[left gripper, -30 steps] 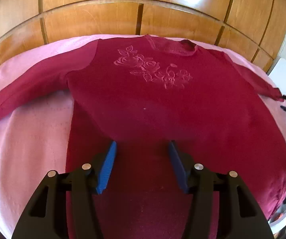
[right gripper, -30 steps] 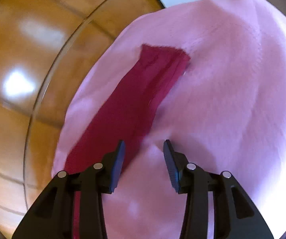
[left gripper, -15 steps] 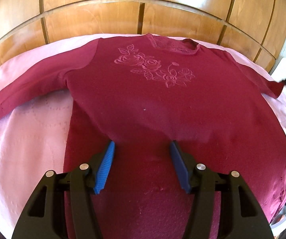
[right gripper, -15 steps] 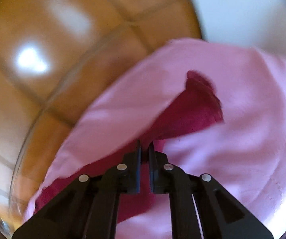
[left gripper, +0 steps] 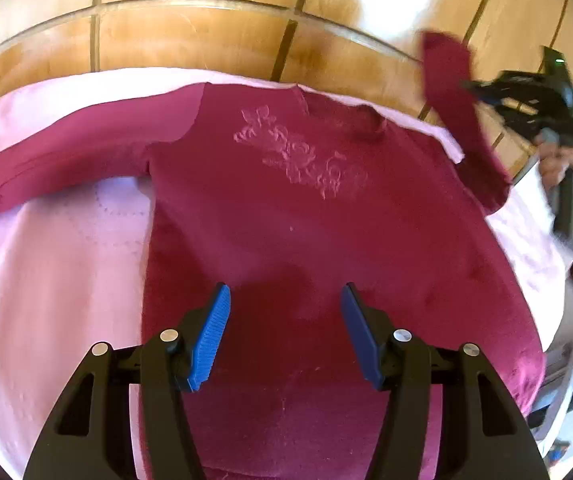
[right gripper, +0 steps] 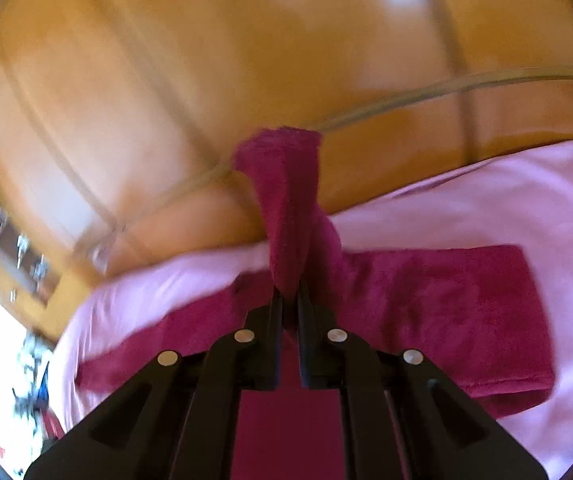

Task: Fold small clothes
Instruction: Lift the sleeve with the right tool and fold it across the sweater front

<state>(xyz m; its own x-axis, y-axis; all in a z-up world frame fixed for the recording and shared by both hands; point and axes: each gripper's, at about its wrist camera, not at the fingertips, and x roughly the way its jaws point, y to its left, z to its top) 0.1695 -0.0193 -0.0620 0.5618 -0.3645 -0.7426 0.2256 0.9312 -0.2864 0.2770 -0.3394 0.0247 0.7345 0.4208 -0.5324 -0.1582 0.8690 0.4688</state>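
Note:
A dark red long-sleeved sweater (left gripper: 286,216) with a raised flower pattern lies face up on a pink blanket (left gripper: 46,280). My left gripper (left gripper: 284,332) hovers open over the sweater's lower middle, nothing between its blue pads. The right gripper (right gripper: 289,300) is shut on the sweater's right sleeve (right gripper: 286,200), whose cuff stands up past the jaws. In the left wrist view that sleeve (left gripper: 450,92) is lifted off the bed at the upper right, held by the right gripper (left gripper: 474,88) in a person's hand. The left sleeve (left gripper: 46,160) lies stretched out flat.
A glossy wooden headboard (left gripper: 206,28) with panel grooves rises behind the bed. The blanket's right edge (left gripper: 538,240) drops off near the person's arm. Blurred clutter (right gripper: 30,364) shows beyond the bed's edge at the left of the right wrist view.
The right gripper closed on the right sleeve near its cuff, lifted it off the blanket and swung it up and inward. The left gripper stayed open over the sweater's lower middle, shifting only slightly.

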